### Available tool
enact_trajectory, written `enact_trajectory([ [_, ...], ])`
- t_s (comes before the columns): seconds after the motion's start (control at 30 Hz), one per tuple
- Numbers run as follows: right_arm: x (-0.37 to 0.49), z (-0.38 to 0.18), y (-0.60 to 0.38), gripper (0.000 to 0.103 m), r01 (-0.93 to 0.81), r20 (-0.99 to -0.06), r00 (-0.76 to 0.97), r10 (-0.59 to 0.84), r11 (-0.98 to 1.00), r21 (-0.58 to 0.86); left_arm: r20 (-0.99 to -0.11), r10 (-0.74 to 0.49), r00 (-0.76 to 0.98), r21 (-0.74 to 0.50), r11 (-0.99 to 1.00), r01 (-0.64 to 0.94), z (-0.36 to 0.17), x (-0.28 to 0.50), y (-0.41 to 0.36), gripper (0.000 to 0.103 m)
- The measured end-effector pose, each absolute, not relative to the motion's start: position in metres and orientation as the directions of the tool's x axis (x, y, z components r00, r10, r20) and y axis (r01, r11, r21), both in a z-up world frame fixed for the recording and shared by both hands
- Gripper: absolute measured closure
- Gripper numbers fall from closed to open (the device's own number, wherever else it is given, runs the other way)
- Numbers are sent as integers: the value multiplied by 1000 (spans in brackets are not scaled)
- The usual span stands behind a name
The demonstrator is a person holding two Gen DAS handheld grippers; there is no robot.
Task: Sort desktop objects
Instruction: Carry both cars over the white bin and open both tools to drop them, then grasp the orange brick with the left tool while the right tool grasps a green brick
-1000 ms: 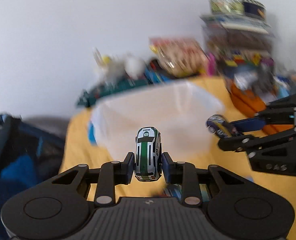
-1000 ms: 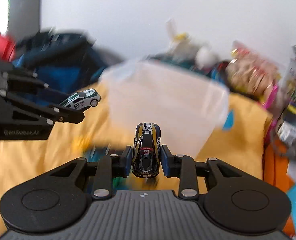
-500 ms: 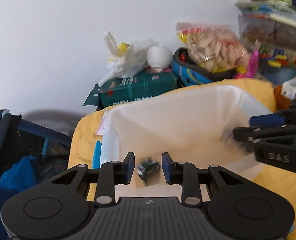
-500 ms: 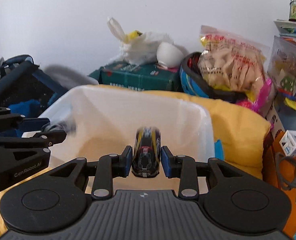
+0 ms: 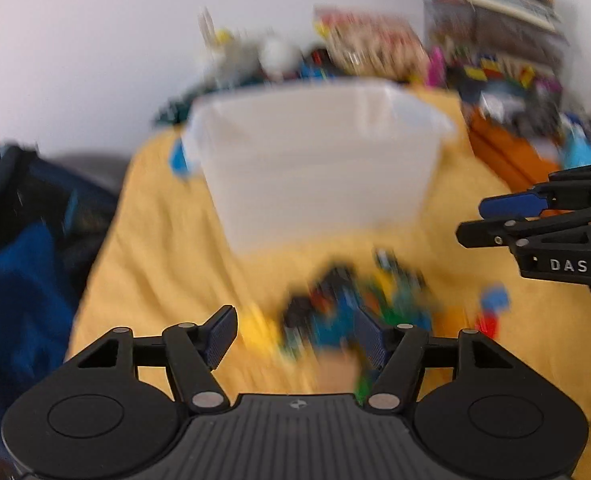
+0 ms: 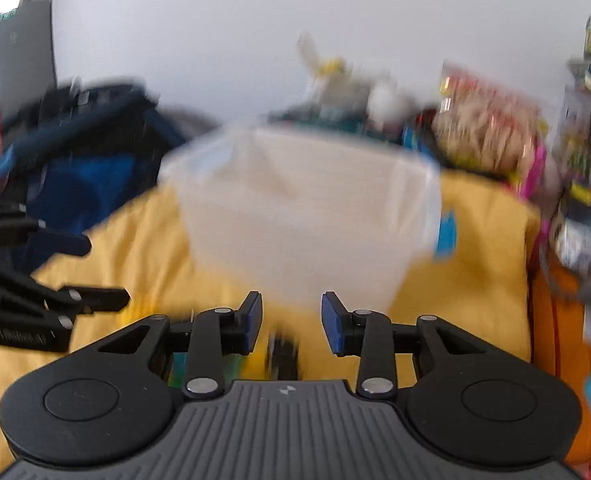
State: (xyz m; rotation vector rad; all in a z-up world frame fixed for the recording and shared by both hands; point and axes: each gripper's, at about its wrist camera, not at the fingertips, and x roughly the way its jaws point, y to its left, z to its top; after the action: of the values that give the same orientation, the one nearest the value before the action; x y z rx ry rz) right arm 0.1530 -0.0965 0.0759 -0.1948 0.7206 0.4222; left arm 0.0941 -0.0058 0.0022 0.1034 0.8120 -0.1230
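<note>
Toys (image 5: 347, 312), a blurred heap, lie low centre on the yellow cloth (image 5: 155, 264), just beyond the left gripper (image 5: 295, 334), whose empty jaws are opening wide. Right gripper (image 6: 291, 322) gapes empty. Farther up stands the bin (image 5: 319, 160); clutter (image 5: 375, 44) lines the wall.

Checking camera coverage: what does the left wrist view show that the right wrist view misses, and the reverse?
Left wrist only: the blurred pile of small toys on the yellow cloth, and the left gripper, opening with nothing held.
Right wrist only: a dark panel against the wall, and the empty right gripper.
Both: the translucent plastic bin.
</note>
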Motion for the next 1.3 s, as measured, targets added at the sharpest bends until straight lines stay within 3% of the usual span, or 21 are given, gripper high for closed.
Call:
enact_trajectory([
  [0.2,99,38,-117,65,-442,-775,559,294,897,22,-792,-123,597,-28,986,166,-37,54,-14,35],
  [0.3,79,28,-124,60,-405,-801,531,277,913,48,-806,-109,581,-30,989,144,-48,51,-17,35],
  [0.5,56,21,-116,56,-433,-812,509,286,900,45,-783,-111,613,-9,986,167,-57,65,-32,38],
  [0.53,52,21,-115,55,-442,-806,515,291,896,40,-786,-109,608,2,984,179,-61,68,-36,46],
  [0.57,49,24,-114,55,-455,-799,525,294,890,29,-792,-114,600,5,981,192,-66,69,-39,65],
  [0.73,36,26,-105,55,-543,-765,543,346,840,-5,-816,-136,562,11,968,250,-73,65,-50,66],
  [0.83,48,11,-102,57,-558,-807,460,370,827,61,-824,-127,552,24,966,259,-70,51,-51,66],
  [1.03,73,2,-110,56,-436,-816,536,216,899,-48,-836,-68,544,48,979,197,-64,26,-34,66],
  [1.13,80,13,-100,56,-501,-787,529,316,865,10,-837,-63,544,25,988,153,-66,23,-22,66],
  [1.3,96,22,-49,59,-613,-751,541,379,789,-43,-838,-61,542,20,990,143,-67,21,-13,65],
])
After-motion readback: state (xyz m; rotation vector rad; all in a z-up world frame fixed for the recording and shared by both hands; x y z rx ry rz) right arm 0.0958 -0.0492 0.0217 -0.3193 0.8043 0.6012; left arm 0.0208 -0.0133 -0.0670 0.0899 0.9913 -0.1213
